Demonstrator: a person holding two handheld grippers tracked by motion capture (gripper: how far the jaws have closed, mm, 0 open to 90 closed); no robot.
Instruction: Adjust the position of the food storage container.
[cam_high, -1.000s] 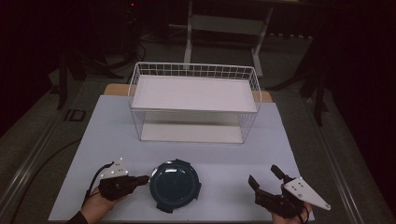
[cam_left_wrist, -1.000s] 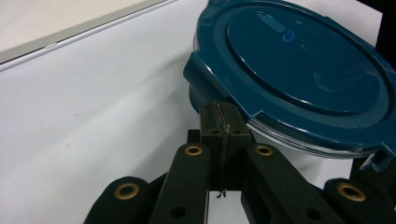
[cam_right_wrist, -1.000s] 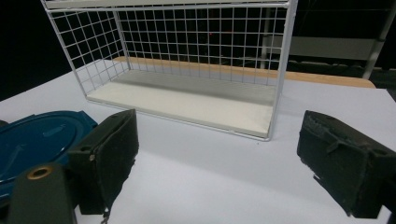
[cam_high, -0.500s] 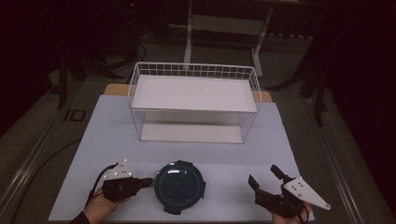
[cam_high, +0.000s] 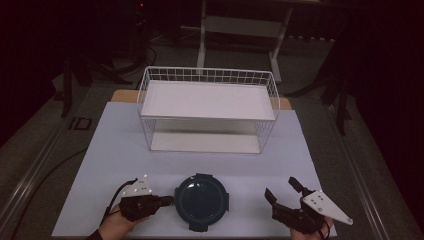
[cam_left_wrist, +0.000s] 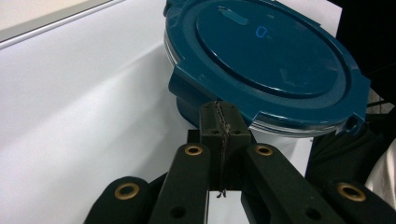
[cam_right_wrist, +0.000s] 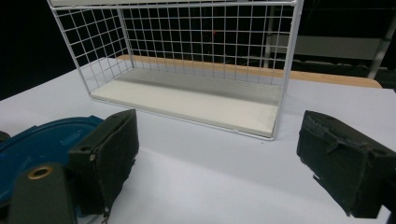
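A round dark-blue lidded container (cam_high: 201, 201) sits near the table's front edge, and in the left gripper view the container (cam_left_wrist: 266, 60) looms close. My left gripper (cam_high: 167, 200) lies at its left side, jaws shut flat together with nothing between them. In its own view the left gripper (cam_left_wrist: 219, 116) has its tips against a tab on the container's wall. My right gripper (cam_high: 282, 189) rests to the right of the container, apart from it, jaws open and empty. In the right gripper view the gripper (cam_right_wrist: 224, 163) frames bare table, with the container's lid (cam_right_wrist: 42, 140) at lower left.
A white wire rack (cam_high: 207, 100) with an upper and a lower shelf stands at the back middle of the white table sheet (cam_high: 115, 145). The rack (cam_right_wrist: 187, 98) faces the right gripper. Open sheet lies between rack and container.
My left gripper has moved rightward, and the blue container has slid a little to the right with it. The right gripper has stayed still.
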